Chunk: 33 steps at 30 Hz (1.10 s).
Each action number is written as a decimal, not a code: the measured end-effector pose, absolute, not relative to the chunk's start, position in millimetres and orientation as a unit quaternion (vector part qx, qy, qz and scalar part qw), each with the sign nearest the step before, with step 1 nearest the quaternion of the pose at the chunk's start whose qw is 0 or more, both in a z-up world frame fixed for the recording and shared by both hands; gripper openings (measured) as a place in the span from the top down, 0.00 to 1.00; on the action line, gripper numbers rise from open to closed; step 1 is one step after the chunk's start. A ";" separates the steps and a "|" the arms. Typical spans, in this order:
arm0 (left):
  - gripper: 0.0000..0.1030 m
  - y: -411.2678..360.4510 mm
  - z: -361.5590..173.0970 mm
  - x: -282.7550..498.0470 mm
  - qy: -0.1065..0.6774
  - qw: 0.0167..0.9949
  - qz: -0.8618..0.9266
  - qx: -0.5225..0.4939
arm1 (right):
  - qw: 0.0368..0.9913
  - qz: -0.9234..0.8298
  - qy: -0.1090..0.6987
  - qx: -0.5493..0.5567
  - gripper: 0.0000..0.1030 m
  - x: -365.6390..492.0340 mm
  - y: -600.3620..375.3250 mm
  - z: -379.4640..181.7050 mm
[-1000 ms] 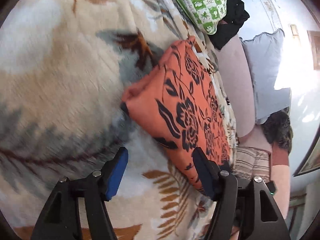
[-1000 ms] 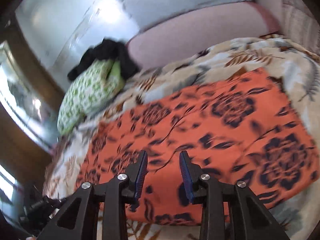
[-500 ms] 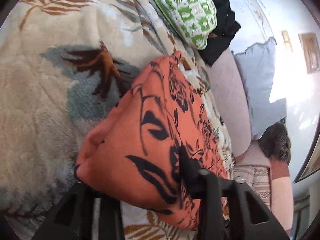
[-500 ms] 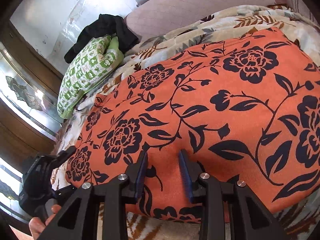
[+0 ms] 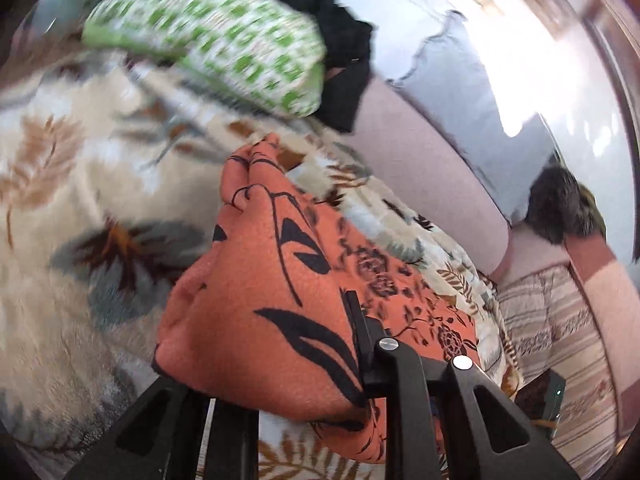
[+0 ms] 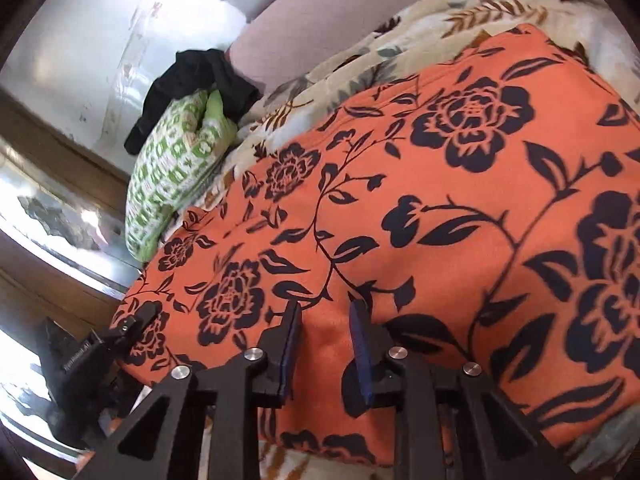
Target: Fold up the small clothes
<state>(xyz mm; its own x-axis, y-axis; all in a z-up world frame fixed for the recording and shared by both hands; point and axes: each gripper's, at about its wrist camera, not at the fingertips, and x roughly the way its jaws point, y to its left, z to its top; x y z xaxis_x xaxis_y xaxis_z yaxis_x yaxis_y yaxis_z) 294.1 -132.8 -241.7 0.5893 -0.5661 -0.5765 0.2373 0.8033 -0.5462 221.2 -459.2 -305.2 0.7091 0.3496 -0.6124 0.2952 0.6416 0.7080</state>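
An orange cloth with black flowers (image 6: 460, 208) lies folded on a leaf-patterned blanket (image 5: 60, 300). My left gripper (image 5: 276, 364) is shut on the orange cloth (image 5: 272, 292) at its near end, and the bunched fabric hides the left finger. The left gripper also shows at the cloth's left end in the right wrist view (image 6: 120, 332). My right gripper (image 6: 325, 344) stands over the cloth's near edge. Its fingers are a little apart with fabric between them; I cannot tell if they pinch it.
A green and white patterned pillow (image 5: 224, 44) and a black garment (image 5: 340, 52) lie at the head of the bed. A pink bolster (image 5: 420, 172), a grey pillow (image 5: 472, 92) and a dark furry thing (image 5: 560, 208) line the wall side.
My left gripper has moved onto the cloth's end and closed on it, lifting it. My right gripper has come down closer to the cloth's near edge.
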 end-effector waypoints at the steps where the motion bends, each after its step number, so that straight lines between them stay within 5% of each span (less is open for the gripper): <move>1: 0.79 -143.8 -229.8 292.0 0.383 0.871 -0.237 -0.195 | 0.821 0.007 0.361 0.442 0.74 212.6 -472.0 -302.0; 12: 0.79 -351.2 -178.4 230.9 0.366 0.858 -0.360 -0.006 | 0.811 -0.093 0.196 0.544 0.72 109.2 -608.0 -286.6; 17: 0.61 -418.4 -221.0 218.5 0.457 0.773 -0.440 0.004 | 0.805 -0.110 0.142 0.565 0.72 76.9 -647.9 -278.0; 21: 0.52 -390.1 -226.5 214.4 0.469 0.752 -0.462 -0.013 | 0.794 -0.092 0.159 0.580 0.64 80.5 -649.6 -281.1; 23: 0.35 -362.8 -220.5 218.2 0.452 0.763 -0.461 -0.037 | 0.794 -0.087 0.176 0.575 0.31 86.0 -646.7 -280.2; 33: 0.30 -278.8 -266.8 253.1 0.461 0.810 -0.358 -0.057 | 0.806 -0.044 0.244 0.538 0.31 117.6 -599.2 -280.3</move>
<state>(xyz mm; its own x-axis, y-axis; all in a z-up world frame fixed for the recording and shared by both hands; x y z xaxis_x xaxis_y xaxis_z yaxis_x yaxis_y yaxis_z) 253.1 -278.8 -266.8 0.3185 -0.6316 -0.7068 0.5272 0.7377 -0.4217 117.6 -599.2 -280.3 0.8771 0.1908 -0.4409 0.3337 0.4181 0.8449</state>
